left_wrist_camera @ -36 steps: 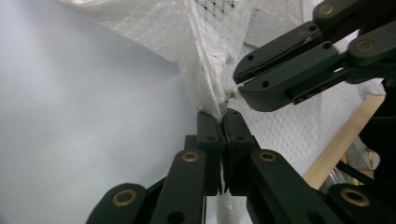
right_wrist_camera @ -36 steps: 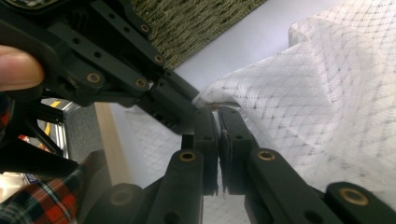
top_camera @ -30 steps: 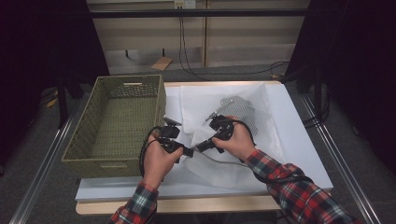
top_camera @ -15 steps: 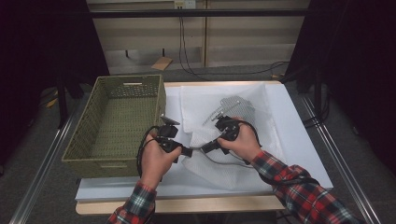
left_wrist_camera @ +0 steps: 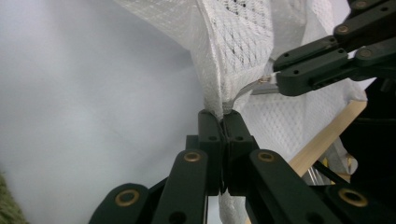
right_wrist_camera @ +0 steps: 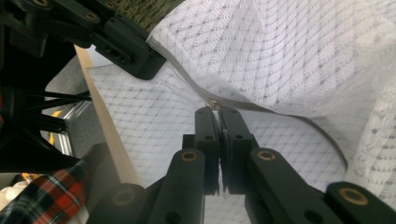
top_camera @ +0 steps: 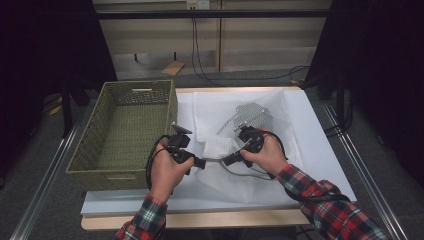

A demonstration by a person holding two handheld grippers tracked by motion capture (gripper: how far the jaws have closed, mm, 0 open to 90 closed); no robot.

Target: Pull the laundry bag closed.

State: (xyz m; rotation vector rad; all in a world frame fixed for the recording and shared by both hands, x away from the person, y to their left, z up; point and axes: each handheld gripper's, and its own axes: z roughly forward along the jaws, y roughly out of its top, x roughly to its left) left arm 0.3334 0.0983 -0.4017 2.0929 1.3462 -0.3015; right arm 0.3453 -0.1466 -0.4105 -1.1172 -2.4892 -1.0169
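Both jaws clamp the mesh laundry bag (top_camera: 227, 172): left hand-held gripper (top_camera: 200, 162) on its fabric, right hand-held gripper (top_camera: 226, 161), at three o'clock, on the zipper pull (right_wrist_camera: 212, 104). A jerky pull could slip the small tab free.

wicker basket (top_camera: 125, 131) walls off the left; table (top_camera: 320, 130) right lies open.

Grey floor (top_camera: 45, 150) around the table, pale panelled wall (top_camera: 260, 42) behind, black curtains (top_camera: 380, 60) at both sides.
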